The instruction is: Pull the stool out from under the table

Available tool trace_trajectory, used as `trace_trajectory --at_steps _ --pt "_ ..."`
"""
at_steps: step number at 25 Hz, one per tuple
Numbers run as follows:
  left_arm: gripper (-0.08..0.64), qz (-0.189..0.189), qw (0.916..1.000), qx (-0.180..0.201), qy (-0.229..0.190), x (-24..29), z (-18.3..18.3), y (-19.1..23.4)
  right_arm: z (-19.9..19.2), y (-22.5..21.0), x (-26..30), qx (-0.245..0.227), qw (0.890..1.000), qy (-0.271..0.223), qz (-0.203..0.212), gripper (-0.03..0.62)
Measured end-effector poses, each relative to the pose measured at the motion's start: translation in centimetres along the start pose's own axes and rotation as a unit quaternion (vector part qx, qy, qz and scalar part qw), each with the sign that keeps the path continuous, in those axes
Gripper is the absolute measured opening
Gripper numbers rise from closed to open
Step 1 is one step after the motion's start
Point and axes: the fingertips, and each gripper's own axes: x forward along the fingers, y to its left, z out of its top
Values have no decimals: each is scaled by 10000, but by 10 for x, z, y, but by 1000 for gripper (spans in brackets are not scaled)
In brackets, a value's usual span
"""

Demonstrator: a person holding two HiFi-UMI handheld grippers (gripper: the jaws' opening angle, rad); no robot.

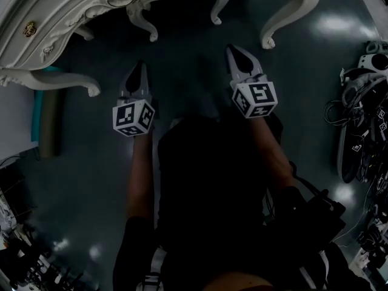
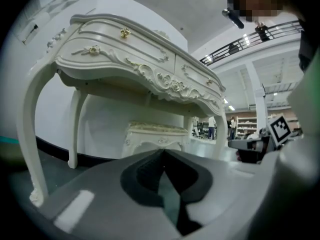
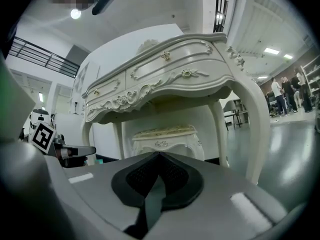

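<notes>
An ornate white table [image 1: 73, 11] runs along the top of the head view. The white stool [image 1: 144, 22] is tucked under it, so only its curved front legs show there. In the left gripper view the stool [image 2: 155, 134] stands under the table [image 2: 125, 49], straight ahead and some way off. The right gripper view shows the stool [image 3: 167, 136] the same way. My left gripper [image 1: 139, 64] and right gripper [image 1: 233, 50] hover above the dark floor in front of the stool, both shut and holding nothing. Neither touches the stool.
The table's carved legs [image 1: 60, 80] [image 1: 285, 17] flank the stool. Headsets and cables [image 1: 364, 120] lie on the floor at the right, a teal object [image 1: 37, 111] at the left, and clutter at the lower left. People [image 3: 287, 94] stand far off.
</notes>
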Motion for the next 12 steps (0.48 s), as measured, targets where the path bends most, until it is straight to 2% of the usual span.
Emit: trace_trajectory --at_steps 10,11,12 --pt "9 75 9999 -46 111 52 -32 30 -21 -21 47 -4 9998 -13 -223 3" --pt "9 96 9999 -37 100 56 -33 34 -22 -22 50 -6 9997 -19 -236 6" --pt "9 119 9999 -20 85 60 -34 37 -22 -23 52 -7 9997 -14 -241 37"
